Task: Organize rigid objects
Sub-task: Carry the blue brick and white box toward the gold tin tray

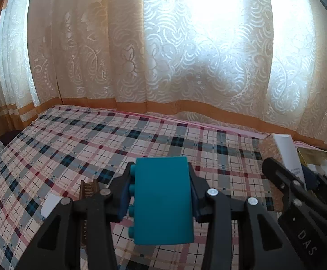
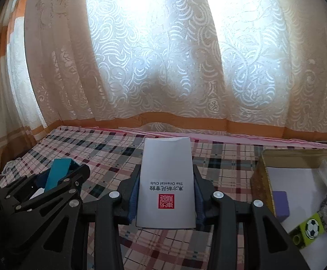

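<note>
Teal block [image 1: 163, 200] pinched in left gripper [image 1: 161, 199] fingers; right gripper [image 2: 166, 194] fingers pinch white box [image 2: 166, 184], text upside down. Gold box [image 2: 259, 173] w/ contents cut off at right edge.

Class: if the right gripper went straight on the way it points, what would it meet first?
Probably the curtain. The right gripper, shut on the white box, points over the checked bedcover; depth is unclear.
</note>
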Demonstrator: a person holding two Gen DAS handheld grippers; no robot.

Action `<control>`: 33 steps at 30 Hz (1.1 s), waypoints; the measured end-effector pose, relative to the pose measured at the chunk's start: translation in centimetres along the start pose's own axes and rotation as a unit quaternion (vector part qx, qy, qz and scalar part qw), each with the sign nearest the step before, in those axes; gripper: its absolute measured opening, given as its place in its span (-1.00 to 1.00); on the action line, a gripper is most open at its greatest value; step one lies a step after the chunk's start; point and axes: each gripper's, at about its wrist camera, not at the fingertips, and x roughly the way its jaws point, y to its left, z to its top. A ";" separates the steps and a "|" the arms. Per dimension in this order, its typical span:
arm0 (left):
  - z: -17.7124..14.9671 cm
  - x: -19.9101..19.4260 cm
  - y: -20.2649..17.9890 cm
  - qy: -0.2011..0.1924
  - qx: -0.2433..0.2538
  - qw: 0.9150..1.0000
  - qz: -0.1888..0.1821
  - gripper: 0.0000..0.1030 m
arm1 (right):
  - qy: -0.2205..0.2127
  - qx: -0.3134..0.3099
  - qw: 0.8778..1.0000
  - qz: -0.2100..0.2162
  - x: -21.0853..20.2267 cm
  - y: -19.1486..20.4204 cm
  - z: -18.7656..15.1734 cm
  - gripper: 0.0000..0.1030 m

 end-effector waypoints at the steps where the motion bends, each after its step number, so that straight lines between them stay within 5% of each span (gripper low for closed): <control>1: 0.0 -0.1 -0.1 0.000 0.000 1.000 0.000 -0.20 | 0.000 0.000 1.000 -0.001 -0.1 -0.1 0.0 -0.16; 33: -3.5 -5.9 -1.8 -0.034 0.008 0.999 -0.014 -0.20 | -0.012 -0.015 0.999 -0.029 -7.3 -1.9 -3.6 -0.16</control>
